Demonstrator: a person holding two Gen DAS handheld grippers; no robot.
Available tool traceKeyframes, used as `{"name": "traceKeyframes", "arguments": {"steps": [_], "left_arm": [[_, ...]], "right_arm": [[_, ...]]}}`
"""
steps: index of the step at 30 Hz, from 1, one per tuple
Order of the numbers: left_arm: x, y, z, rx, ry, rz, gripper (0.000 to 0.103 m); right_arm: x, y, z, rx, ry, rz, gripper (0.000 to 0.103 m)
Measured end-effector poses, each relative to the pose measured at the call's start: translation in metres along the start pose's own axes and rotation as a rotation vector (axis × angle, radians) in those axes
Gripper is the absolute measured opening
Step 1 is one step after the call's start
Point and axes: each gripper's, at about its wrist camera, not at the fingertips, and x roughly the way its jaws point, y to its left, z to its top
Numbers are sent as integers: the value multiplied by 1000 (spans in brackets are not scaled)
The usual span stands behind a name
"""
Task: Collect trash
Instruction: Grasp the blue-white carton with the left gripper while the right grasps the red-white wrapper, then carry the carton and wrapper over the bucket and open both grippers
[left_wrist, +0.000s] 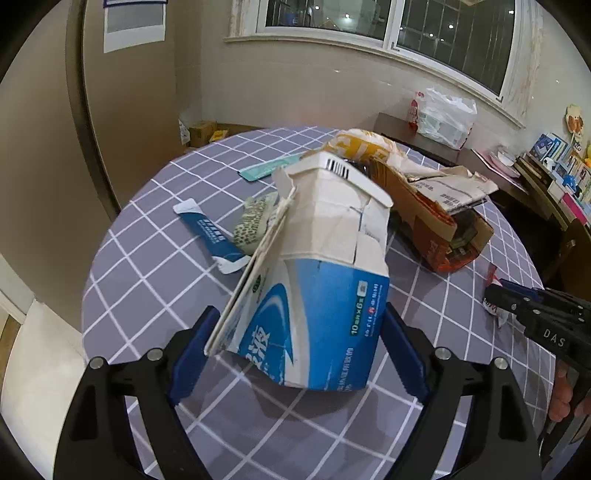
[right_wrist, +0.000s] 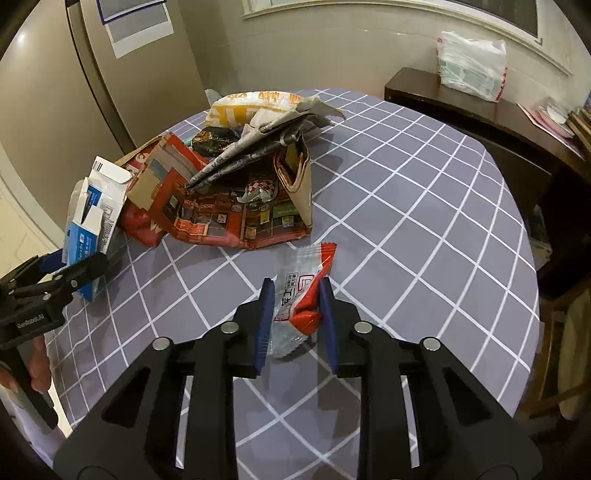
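My left gripper (left_wrist: 297, 321) is shut on a torn blue-and-white carton (left_wrist: 314, 266) and holds it just above the checked table; the carton also shows in the right wrist view (right_wrist: 94, 206). My right gripper (right_wrist: 297, 291) is shut on a red-and-clear snack wrapper (right_wrist: 304, 291) near the table's front. A pile of trash sits mid-table: a flattened red box (right_wrist: 229, 218), folded newspaper (right_wrist: 258, 147) and a yellow-and-white bag (right_wrist: 251, 105). A blue strip of packaging (left_wrist: 214, 236), a crumpled patterned wrapper (left_wrist: 255, 221) and a teal sachet (left_wrist: 267, 168) lie left of the carton.
The round table (right_wrist: 424, 206) has a grey-purple checked cloth. A dark sideboard (right_wrist: 461, 107) with a white plastic bag (right_wrist: 471, 66) stands behind it at the right. A fridge door (right_wrist: 110, 74) is at the left. Cardboard boxes (left_wrist: 201, 133) sit on the floor beyond.
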Motion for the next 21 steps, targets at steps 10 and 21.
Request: {"name": "traceKeyframes", "arguments": {"steps": [10,21], "left_arm": [[-30,7,-12,19,-36,8,80],[-68,29,-25,21,-93,57,80]], "right_arm": [[-17,29,-8,-16,-9,45,19],[-35,86,-6,-101,-40,111,17]]}}
